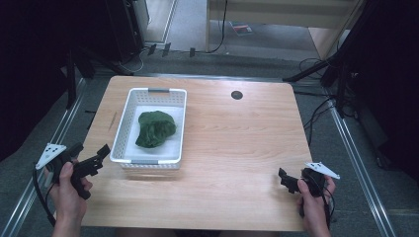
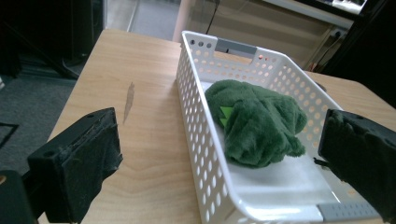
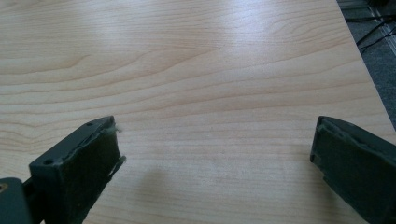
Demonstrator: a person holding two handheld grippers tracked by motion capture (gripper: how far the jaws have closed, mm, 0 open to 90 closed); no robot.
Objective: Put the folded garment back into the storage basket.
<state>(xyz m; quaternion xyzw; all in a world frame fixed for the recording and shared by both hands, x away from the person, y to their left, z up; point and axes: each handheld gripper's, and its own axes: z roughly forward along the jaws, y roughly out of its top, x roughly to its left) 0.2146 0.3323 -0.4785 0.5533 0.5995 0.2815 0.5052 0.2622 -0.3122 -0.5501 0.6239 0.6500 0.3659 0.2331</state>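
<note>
Reaching for the green plush cloth (image 2: 259, 123) looks like the step in hand, and the left gripper (image 1: 94, 160) is the one placed for it: held at about 8 o'clock on the table (image 1: 232, 143), just outside the near left corner of the white basket (image 1: 124, 129), jaws spread wide and empty. The cloth lies bunched inside the basket, toward its middle, on the pale floor of the tray. To do it well, I would lift over the perforated wall rather than brush it, come down on the highest fold toward 1 o'clock from the gripper, and close on a thick bunch. The right gripper (image 1: 289, 180) waits at 4 o'clock, jaws wide, over bare wood.
</note>
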